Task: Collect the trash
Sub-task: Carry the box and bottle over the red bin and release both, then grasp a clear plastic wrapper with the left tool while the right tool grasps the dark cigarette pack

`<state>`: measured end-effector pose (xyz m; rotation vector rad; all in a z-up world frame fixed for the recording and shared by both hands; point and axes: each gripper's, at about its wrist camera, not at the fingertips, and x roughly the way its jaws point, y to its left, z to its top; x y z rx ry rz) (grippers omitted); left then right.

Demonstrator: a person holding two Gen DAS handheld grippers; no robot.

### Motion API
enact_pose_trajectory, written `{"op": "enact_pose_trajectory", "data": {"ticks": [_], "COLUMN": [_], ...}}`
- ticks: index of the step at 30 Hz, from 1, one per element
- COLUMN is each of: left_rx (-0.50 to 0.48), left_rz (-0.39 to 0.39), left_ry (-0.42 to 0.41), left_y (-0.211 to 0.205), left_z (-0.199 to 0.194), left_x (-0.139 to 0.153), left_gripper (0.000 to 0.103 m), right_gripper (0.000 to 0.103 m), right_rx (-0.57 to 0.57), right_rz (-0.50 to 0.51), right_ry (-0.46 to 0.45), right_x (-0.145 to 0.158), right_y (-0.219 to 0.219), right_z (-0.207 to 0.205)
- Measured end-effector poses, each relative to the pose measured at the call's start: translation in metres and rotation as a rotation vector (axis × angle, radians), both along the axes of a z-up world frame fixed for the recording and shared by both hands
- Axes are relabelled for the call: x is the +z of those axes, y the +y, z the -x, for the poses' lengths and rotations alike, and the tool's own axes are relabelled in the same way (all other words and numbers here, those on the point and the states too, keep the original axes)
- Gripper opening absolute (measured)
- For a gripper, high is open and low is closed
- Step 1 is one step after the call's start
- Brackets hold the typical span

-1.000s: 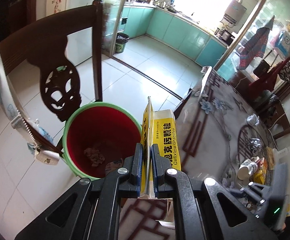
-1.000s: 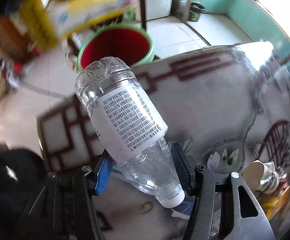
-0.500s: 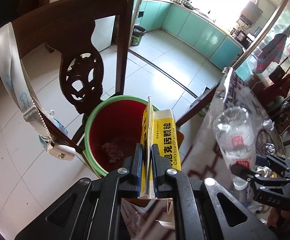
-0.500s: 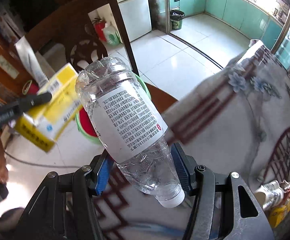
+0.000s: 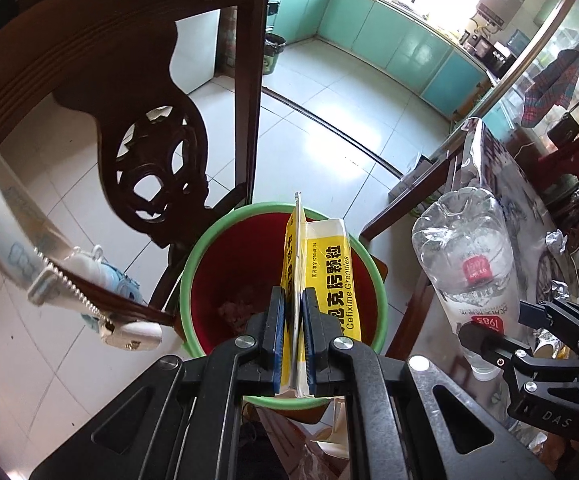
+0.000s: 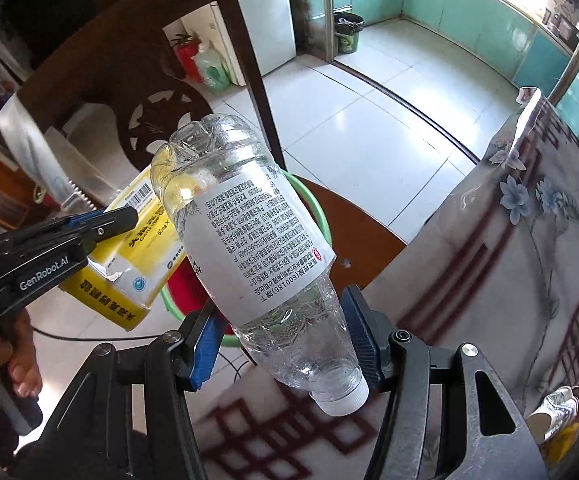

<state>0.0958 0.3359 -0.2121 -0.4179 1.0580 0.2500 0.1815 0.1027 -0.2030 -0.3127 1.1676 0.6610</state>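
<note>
The left gripper [image 5: 294, 344] is clamped narrow on a flattened yellow-and-white cardboard medicine box [image 5: 327, 276], held directly above the green-rimmed red plastic bin [image 5: 225, 256] on the floor, which has some crumpled scraps at its bottom. To the right, the right gripper [image 6: 285, 344] is closed around the neck end of a clear plastic bottle with a white label [image 6: 249, 240], its base pointing away, near the bin's right side. A dark carved wooden chair [image 5: 149, 120] stands just behind the bin; the flowered tablecloth [image 6: 529, 240] lies right.
</note>
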Motion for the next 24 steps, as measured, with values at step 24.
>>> {"op": "enact_pose_trajectory", "data": {"ticks": [24], "left_rx": [-0.055], "left_rz": [-0.032], "left_ry": [-0.103], "left_y": [-0.051], "left_z": [0.002], "left_x": [0.041], "left_gripper": [0.047], "right_gripper": [0.073], "right_rx": [-0.128], "right_rz": [-0.066], "right_ry": [-0.067], "right_x": [0.035], "right_y": [-0.075], "right_z": [0.026]}}
